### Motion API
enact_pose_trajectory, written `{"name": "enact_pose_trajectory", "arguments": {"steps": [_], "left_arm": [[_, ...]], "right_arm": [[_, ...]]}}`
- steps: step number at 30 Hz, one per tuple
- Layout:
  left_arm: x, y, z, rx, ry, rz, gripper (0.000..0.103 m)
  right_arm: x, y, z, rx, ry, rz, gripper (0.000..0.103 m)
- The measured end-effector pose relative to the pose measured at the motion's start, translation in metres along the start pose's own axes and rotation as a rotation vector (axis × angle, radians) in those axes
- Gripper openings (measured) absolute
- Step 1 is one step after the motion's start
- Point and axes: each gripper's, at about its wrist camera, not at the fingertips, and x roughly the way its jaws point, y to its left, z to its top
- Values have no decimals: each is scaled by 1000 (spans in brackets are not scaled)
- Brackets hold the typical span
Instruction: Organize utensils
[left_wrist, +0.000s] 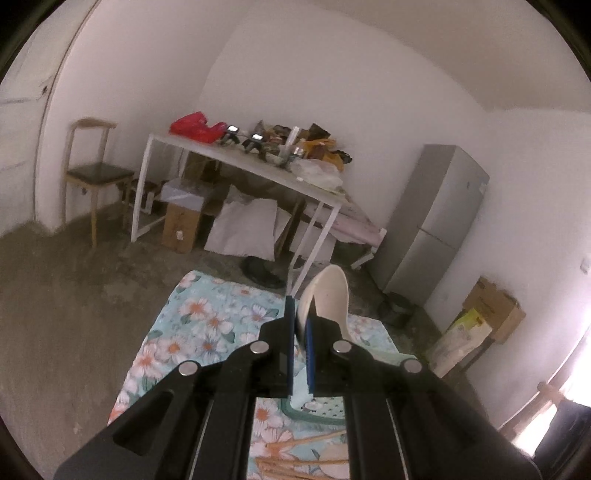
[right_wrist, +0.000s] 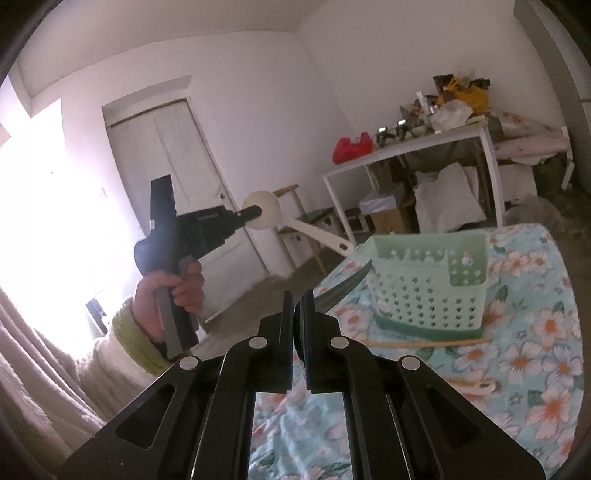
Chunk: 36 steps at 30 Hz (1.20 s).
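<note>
Clamping a white spoon (left_wrist: 325, 295) by its bowl, the left tool (left_wrist: 300, 317) holds it above the green basket (right_wrist: 428, 280).

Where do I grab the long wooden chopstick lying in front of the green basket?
Grab the chopstick near its middle, coming straight down from above, one finger on each side of its thin width. It lies flat on the flowered cloth, crosswise before the basket, so nothing can slip under it from the side. A middle hold should keep it level.

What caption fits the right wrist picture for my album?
Left gripper lifts a white spoon; right gripper grips a knife by the green basket.
</note>
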Motion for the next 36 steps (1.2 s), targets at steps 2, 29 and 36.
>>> {"name": "enact_pose_trajectory", "arguments": {"steps": [2, 29, 36], "left_arm": [[5, -12, 2, 59, -7, 8, 4], [91, -104, -47, 753, -98, 295, 4], [119, -85, -51, 600, 34, 199, 15]], "right_arm": [[-3, -3, 6, 0, -13, -12, 3], [-20, -53, 32, 252, 6, -82, 3], [-17, -84, 34, 466, 76, -39, 3]]}}
